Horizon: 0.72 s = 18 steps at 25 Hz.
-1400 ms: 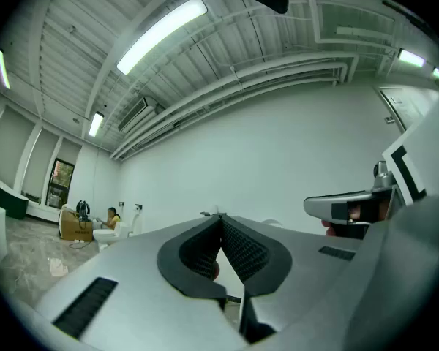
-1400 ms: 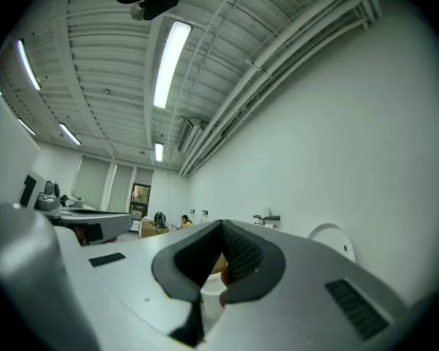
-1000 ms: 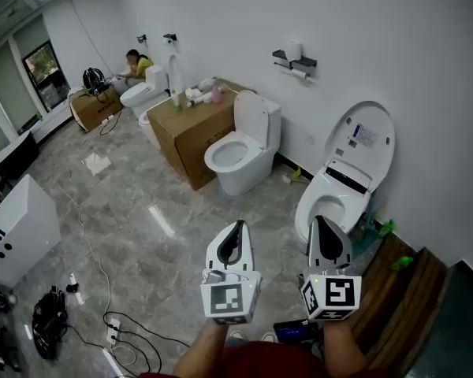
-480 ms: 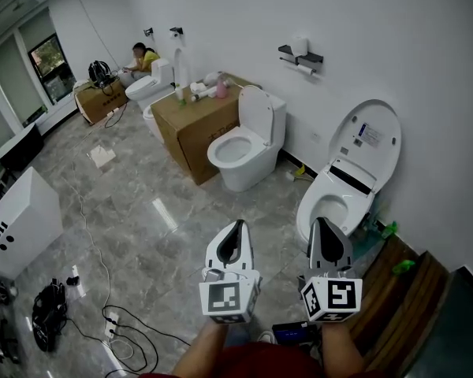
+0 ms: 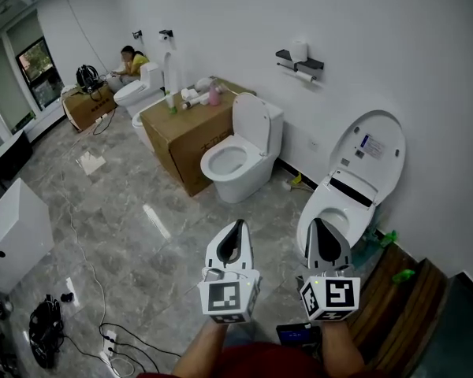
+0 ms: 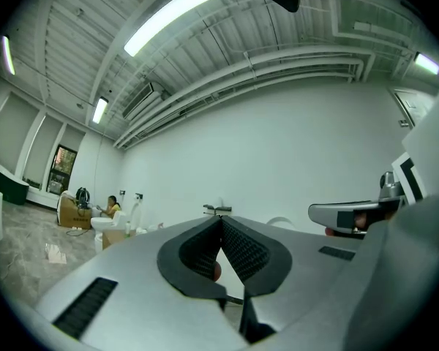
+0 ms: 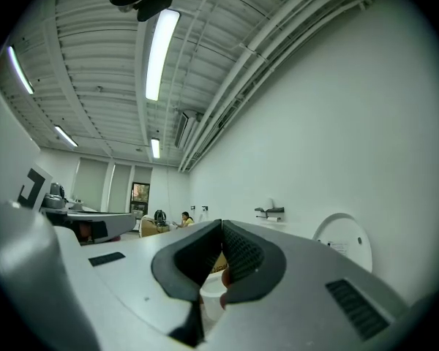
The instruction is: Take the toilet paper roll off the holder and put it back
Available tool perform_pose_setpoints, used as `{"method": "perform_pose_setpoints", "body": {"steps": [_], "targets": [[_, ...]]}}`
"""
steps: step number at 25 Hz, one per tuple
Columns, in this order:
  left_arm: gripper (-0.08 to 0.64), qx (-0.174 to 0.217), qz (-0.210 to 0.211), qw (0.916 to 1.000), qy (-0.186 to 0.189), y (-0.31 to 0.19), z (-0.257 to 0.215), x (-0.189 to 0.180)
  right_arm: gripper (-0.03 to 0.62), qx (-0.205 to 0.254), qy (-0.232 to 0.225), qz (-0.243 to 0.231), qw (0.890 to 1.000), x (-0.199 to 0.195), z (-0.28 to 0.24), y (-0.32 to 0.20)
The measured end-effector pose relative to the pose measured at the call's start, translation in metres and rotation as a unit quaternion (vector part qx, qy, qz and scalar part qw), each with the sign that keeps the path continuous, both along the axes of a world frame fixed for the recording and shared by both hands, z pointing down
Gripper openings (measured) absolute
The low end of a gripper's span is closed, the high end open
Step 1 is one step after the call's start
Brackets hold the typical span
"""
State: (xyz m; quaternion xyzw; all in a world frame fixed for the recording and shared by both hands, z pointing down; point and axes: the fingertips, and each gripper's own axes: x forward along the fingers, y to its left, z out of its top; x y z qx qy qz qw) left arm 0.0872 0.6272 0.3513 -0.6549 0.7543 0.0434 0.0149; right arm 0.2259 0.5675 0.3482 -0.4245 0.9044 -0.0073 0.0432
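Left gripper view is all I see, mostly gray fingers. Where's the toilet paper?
Observer: One toilet paper roll hangs under the black wall holder; a spare roll stands on top.
Operator: Is my other gripper holding anything?
Observer: No. The right gripper has its fingers shut, empty.
Operator: What's ahead of it?
Observer: A toilet with its lid up.

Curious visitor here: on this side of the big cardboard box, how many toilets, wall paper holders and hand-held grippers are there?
Toilets: 2, the left toilet and the right toilet, both with lids up.
Wall paper holder: 1.
Grippers: 2, the left gripper and the right gripper, jaws shut on both.
Total: 5.
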Motion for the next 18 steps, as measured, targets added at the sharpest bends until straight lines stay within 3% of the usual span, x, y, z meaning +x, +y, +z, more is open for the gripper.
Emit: {"method": "perform_pose_setpoints", "body": {"steps": [11,18], "targets": [[0.015,0.004,0.023,0.9997,-0.001,-0.091,-0.012,-0.109,0.017,0.016,-0.008,0.027,0.999,-0.105,-0.017,-0.085],[0.015,0.008,0.039,0.9992,-0.003,-0.125,-0.012,-0.152,0.018,0.018,-0.004,0.043,0.999,-0.149,-0.020,-0.111]]}}
